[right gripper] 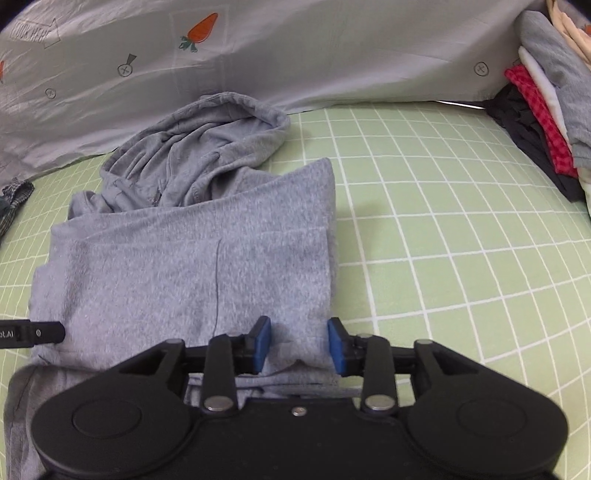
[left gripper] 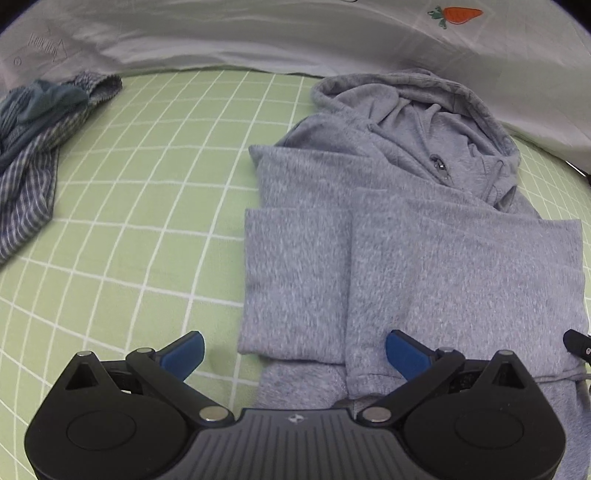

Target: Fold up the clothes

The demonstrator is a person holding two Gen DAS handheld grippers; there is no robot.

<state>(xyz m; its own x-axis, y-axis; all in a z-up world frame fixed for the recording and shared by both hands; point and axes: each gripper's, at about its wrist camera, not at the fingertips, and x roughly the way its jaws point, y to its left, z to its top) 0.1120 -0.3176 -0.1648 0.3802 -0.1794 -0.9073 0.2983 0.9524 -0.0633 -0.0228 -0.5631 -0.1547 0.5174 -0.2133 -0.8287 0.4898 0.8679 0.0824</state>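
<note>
Green bedding with a white grid (left gripper: 147, 206) fills your left wrist view, with a pale grey sheet printed with carrots (left gripper: 258, 33) along the far edge. One grey fleece hooded sweatshirt (left gripper: 424, 240) lies on it, both sleeves folded across the body, hood at the far end. Your left gripper (left gripper: 293, 354) hovers at its near hem, blue pads wide apart, holding nothing. One crumpled blue-and-white checked garment (left gripper: 29, 166) lies far left.

From your right wrist, the same sweatshirt (right gripper: 184, 266) lies centre-left on the bedding (right gripper: 461, 229). Your right gripper (right gripper: 299, 345) has its fingers partly apart, straddling the near right corner without clamping it. One stack of folded clothes (right gripper: 546, 103) sits far right. No containers appear.
</note>
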